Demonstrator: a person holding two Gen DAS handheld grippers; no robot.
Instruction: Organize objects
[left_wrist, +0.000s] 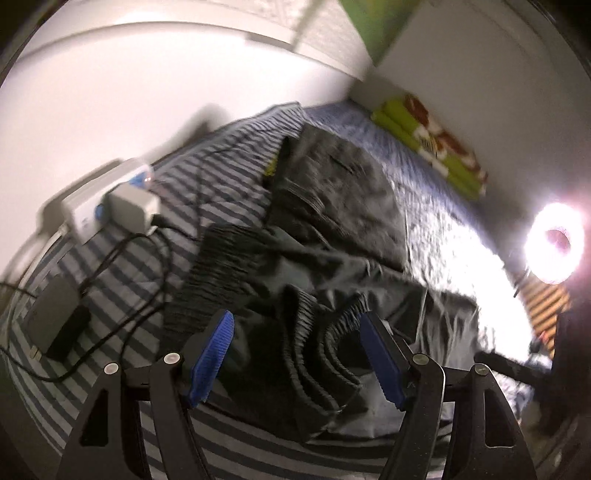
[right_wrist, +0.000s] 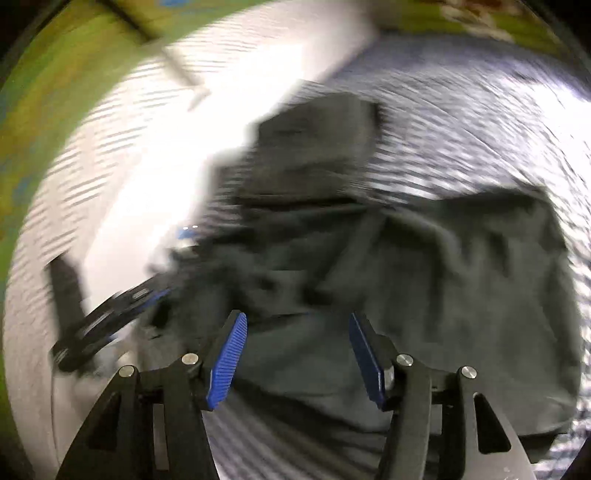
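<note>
Both grippers' fingers (left_wrist: 218, 354) stand spread, dark garment (left_wrist: 332, 236) lying between them.

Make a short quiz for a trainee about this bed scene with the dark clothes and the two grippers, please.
1. True or false: the left gripper is open, with the ribbed elastic waistband of a dark garment between its blue pads.
2. Multiple choice: in the left wrist view, what lies on the striped sheet near the wall? A) a white power strip with a plugged adapter, B) a laptop, C) a book.
3. Fill in: the right gripper is ____ above the dark garment.

Key: 1 true; 2 A; 3 open.
</note>
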